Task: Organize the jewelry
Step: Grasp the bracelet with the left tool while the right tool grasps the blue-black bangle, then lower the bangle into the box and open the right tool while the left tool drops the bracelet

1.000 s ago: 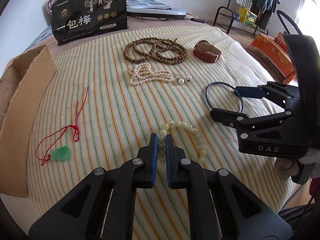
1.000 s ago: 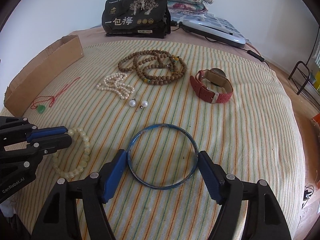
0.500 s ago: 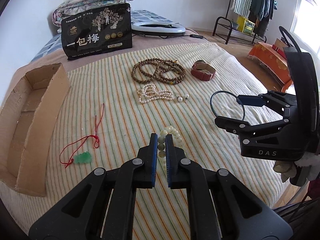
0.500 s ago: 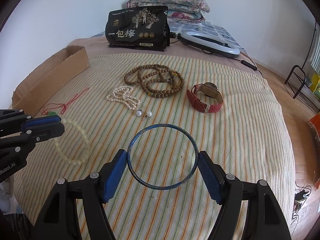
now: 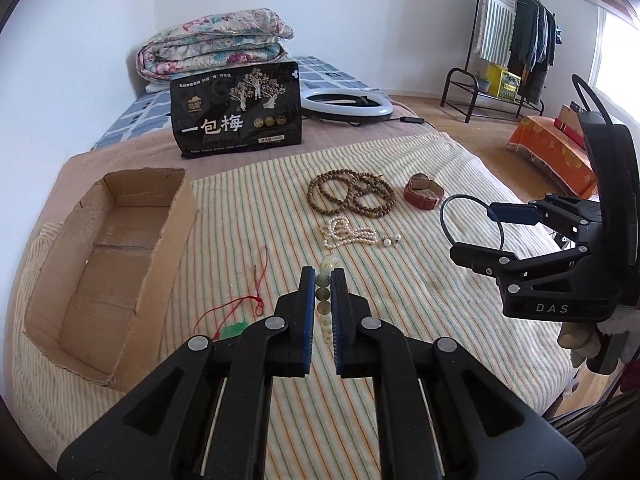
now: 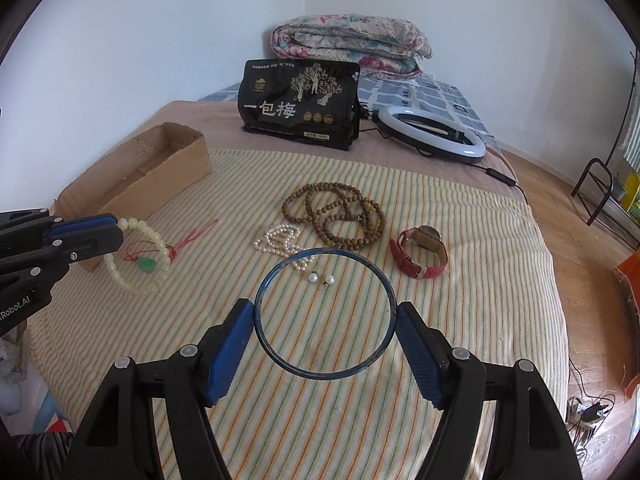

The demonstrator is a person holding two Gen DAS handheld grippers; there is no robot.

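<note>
The left gripper is raised above the striped cloth, its jaws drawn narrow and clamped on a pale bead bracelet, whose beads run in a line between the blue pads; in the right wrist view the same bracelet hangs as a loop from that gripper at about 9 o'clock, clear of the cloth. The right gripper is also held up off the bed, its jaws spread wide and pressing from both sides on a thin blue bangle, which is held level between the pads; from the left wrist view it sits at 3 o'clock, with the bangle standing out beyond the fingers. The cardboard box lies open at 9 to 10 o'clock in the left wrist view, at the cloth's edge, and only bare cardboard shows inside it. On the cloth lie a red cord with a green pendant just beside the box, a pearl strand and two pearl earrings near 12 o'clock, a coiled string of brown wooden beads beyond them, and a red-strap watch to its right. A black bag with gold print stands at the far edge of the cloth.
</note>
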